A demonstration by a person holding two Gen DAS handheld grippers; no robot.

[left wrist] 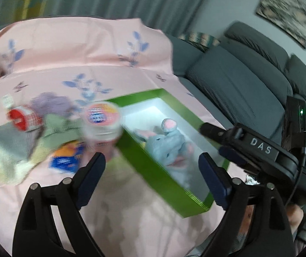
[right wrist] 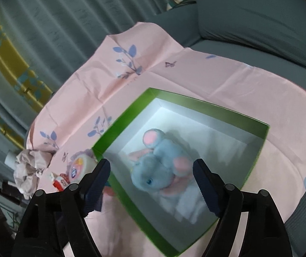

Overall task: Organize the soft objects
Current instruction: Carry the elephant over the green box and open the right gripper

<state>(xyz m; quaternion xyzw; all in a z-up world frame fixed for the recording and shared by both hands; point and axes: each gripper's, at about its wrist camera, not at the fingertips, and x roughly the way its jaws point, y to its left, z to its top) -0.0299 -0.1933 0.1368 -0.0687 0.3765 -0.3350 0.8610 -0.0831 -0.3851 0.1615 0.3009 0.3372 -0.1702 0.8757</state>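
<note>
Showing only in left-wrist view: R tool [left wrist: 212, 137]

We see a pink floral sheet [right wrist: 228, 85] spread over the sofa [left wrist: 238, 79], bearing a green box [right wrist: 129, 111], a round tub [left wrist: 102, 120] and crumpled paper [right wrist: 32, 167].

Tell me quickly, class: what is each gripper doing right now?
Left gripper: open, holding nothing.
Right gripper: open above the box, holding nothing; the plush lies inside.

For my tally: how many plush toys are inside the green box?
1: a blue elephant lying near the middle of the box. Something smaller may be hidden under it.
</note>
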